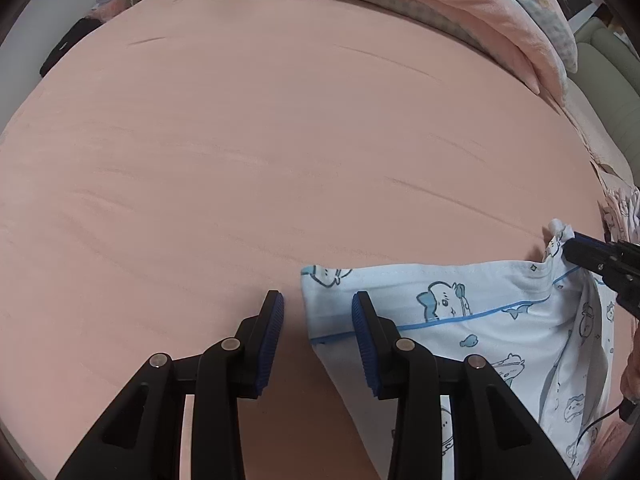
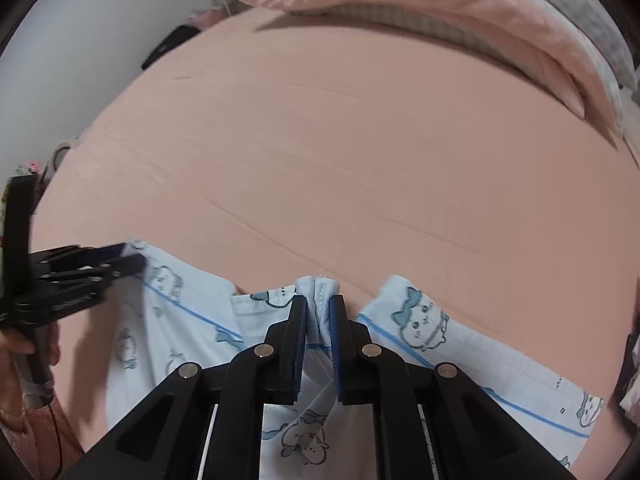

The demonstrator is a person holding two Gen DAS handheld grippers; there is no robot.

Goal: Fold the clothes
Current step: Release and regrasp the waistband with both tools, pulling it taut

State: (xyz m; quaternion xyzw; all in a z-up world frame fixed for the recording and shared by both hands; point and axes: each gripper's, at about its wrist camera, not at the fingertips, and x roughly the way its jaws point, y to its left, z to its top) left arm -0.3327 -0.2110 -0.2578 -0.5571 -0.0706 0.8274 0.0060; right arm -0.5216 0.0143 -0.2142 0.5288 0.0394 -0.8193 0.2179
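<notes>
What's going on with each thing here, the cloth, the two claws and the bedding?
Printed garment: crumpled on the bed, partly lifted.
Right gripper: shut on a garment edge.
Left gripper: open, straddling the garment's corner.
Pink sheet: spread flat.
Quilt: bunched up at the far edge.

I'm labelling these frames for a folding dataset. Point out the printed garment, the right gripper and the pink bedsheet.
printed garment (image 2: 416, 322), right wrist view, cartoon print.
right gripper (image 2: 319, 316), right wrist view, between its fingertips, on pinched fabric.
pink bedsheet (image 1: 280, 152), left wrist view, bare middle.

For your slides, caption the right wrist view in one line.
Right gripper pinches a bunched edge of the cartoon-print garment on the pink bed.
</notes>
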